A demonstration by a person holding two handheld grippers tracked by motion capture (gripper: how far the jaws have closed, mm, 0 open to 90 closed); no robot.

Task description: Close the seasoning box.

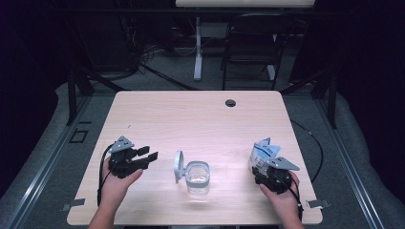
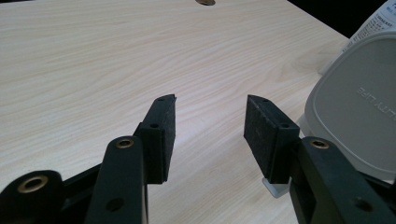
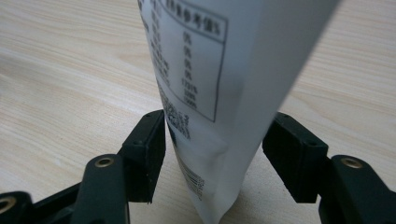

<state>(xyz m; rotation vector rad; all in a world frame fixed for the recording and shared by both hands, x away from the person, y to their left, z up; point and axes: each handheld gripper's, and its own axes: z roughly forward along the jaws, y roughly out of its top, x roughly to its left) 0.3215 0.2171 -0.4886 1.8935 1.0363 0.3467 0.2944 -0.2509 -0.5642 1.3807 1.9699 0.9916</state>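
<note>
A clear square container stands near the table's front middle, its grey lid tipped up on its left side. My left gripper rests just left of it, open, with nothing between its pads; the lid is close on the right in that view. A white and blue printed pouch stands upright at the front right. My right gripper has its jaws spread wide on either side of the pouch, and the pads do not press on it.
The light wooden table has a cable hole near its far edge. Behind the table stand a dark chair and a white desk leg. A black cable runs off the right edge.
</note>
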